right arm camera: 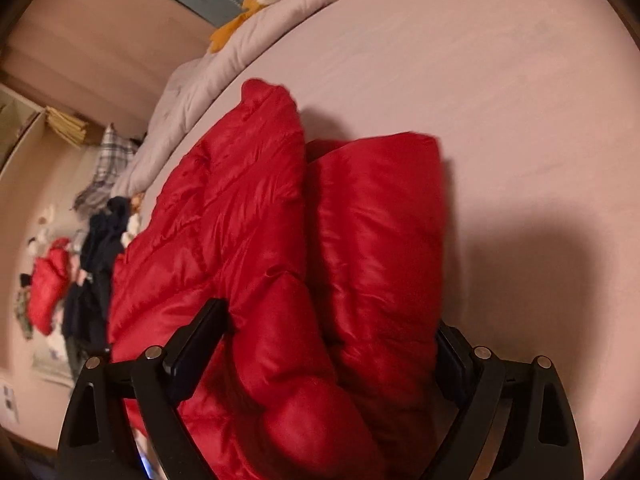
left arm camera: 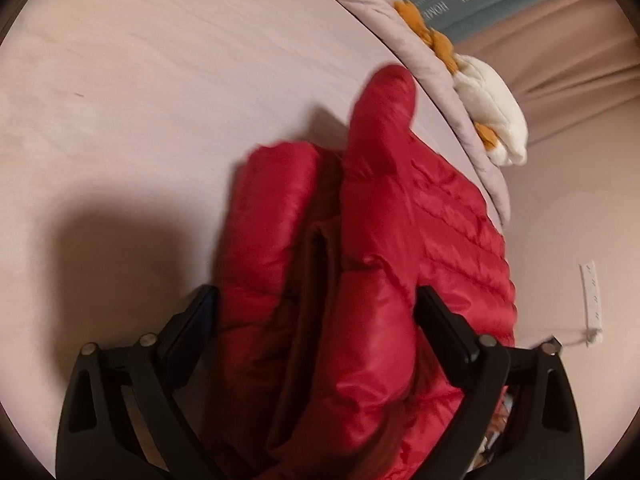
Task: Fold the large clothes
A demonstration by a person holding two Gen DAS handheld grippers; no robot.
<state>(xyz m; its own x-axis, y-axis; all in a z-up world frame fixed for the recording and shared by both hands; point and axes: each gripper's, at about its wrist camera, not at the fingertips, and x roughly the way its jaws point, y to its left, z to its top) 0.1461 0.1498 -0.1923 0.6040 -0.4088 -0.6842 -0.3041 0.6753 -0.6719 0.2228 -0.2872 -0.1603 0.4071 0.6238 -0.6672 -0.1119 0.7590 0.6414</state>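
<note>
Nearest to me, both grippers have a thick bunch of the red puffer jacket (left arm camera: 360,240) between their fingers. The left gripper (left arm camera: 320,320) stands fairly wide, yet the padded fabric fills the whole gap and presses against both pads, so I would call it clamped on the jacket. The right gripper (right arm camera: 332,340) looks the same: jaws spread around a doubled roll of quilting, with its right finger half buried behind the bulge.

The step in hand seems to be carrying a folded edge across. To do it well, I'd keep both grips level and moving together so the slippery shell does not slide out. Lay the fold down flat on the sheet, press the air out of the padding, and only then let go. Down this puffy springs back, so a loose release would undo the fold.

Beyond the grippers, the jacket lies on the pale pink bed (right arm camera: 480,80), already doubled into two long rolls side by side. Farther on, a lilac duvet (right arm camera: 240,48) is bunched along the bed's far edge, with a white and orange plush toy (left arm camera: 492,104) resting on it. Past the edge, blurred and small, lies what may be a pile of other clothes (right arm camera: 80,264) on the floor.
</note>
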